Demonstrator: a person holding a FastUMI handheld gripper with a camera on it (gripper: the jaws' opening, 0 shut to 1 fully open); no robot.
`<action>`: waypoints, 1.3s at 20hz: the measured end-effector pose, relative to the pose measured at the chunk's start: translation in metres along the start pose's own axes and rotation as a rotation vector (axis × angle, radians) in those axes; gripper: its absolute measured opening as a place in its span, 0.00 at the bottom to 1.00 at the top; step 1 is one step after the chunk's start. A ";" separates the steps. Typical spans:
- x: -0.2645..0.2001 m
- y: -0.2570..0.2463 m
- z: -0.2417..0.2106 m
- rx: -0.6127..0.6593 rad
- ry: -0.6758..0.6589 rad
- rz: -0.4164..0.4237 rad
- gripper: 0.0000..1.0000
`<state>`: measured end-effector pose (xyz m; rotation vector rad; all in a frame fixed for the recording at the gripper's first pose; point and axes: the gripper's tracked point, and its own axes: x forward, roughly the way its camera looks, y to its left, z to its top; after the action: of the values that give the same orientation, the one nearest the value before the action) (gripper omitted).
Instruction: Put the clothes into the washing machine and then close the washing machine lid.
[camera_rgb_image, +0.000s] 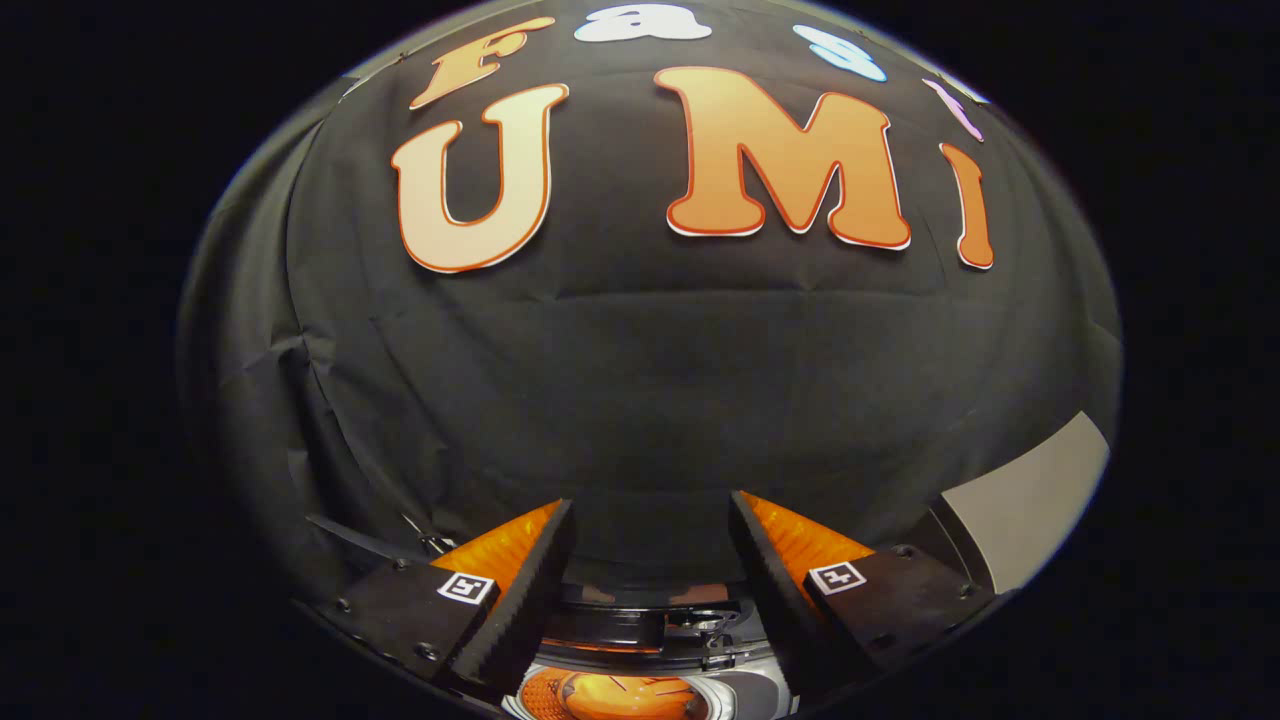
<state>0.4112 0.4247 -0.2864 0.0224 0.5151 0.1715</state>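
Gripper view: gripper (652, 520) at bottom centre, fingers spread wide w/ nothing between them, pointed mostly at the black booth wall (640, 380). Washing machine (650, 650) sits low between the fingers at the bottom edge; dark raised lid and round drum opening w/ something orange inside, probably the clothes, can't confirm. Held high and level, prob. to clear the lid. Pale panel (1030, 500) at lower right.
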 end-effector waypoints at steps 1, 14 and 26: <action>-0.001 0.000 0.000 0.002 -0.003 -0.003 0.99; -0.039 -0.003 -0.007 -0.009 -0.165 0.011 1.00; -0.104 0.000 -0.051 -0.023 -0.166 0.022 0.99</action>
<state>0.2968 0.4057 -0.2798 0.0198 0.3477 0.1947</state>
